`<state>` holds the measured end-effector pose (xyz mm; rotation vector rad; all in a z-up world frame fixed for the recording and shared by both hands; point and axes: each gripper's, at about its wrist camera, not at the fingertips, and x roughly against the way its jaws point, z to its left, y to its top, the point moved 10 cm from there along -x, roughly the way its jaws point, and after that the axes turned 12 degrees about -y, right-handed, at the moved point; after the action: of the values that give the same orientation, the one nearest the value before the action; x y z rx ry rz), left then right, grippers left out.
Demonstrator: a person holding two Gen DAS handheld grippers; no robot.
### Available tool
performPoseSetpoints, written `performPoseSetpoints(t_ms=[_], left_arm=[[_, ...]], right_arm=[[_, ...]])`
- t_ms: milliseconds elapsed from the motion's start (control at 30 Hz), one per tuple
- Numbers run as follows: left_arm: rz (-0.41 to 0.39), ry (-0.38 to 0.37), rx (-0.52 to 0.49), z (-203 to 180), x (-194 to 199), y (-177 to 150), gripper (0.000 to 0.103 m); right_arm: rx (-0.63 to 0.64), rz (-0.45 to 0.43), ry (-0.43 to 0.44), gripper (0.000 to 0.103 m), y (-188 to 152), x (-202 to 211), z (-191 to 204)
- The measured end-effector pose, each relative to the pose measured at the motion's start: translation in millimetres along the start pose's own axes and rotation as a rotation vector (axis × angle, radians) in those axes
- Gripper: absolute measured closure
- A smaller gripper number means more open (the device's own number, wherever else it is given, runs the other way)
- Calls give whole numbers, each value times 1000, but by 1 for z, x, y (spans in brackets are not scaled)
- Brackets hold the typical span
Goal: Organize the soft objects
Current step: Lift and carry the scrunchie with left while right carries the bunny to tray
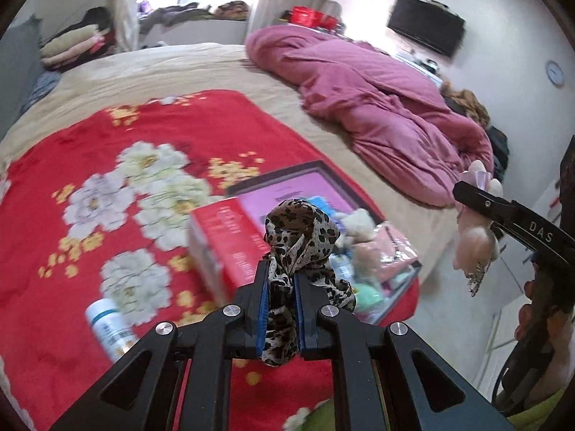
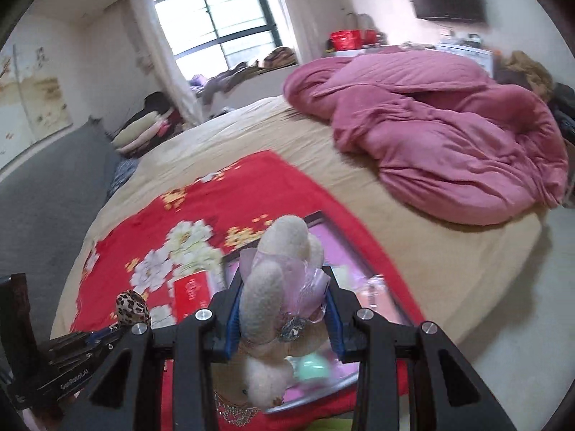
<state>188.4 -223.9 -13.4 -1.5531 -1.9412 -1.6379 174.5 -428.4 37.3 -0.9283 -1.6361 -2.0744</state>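
Observation:
My left gripper (image 1: 280, 273) is shut on a leopard-print cloth (image 1: 298, 237), which bunches up above the blue pads and hangs below them. It is held above the red floral blanket (image 1: 107, 165). My right gripper (image 2: 284, 287) is shut on a cream plush toy in a pink dress (image 2: 284, 248). In the left wrist view that toy (image 1: 474, 240) hangs off the bed's right edge. Under both grippers lies a dark-framed tray with a pink floor (image 1: 305, 183), holding several soft items, among them a mint-green one (image 2: 311, 368). The leopard cloth (image 2: 131, 307) also shows at lower left in the right wrist view.
A red carton (image 1: 222, 248) stands at the tray's left side, and a white bottle (image 1: 107, 327) lies on the blanket nearer me. A crumpled pink quilt (image 1: 377, 100) covers the bed's far right. Folded bedding (image 1: 72, 43) is stacked at the far left. Bare floor (image 2: 521, 305) lies right of the bed.

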Motion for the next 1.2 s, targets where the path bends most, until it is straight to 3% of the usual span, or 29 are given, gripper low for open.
performPoseSetpoints(t_ms=[233,533,1200], left_arm=[[52,-23,-69,-38,-43,14,91],[115,-33,-101,-61,-88,22,91],[215,-26,-129,-67,-151,3,91]], right_arm=[[-9,6,-56,64,-4,-17,-33],[-26,41,-52,64,-14,-45,-49],[8,71,-72,64,-18,-85,-57]])
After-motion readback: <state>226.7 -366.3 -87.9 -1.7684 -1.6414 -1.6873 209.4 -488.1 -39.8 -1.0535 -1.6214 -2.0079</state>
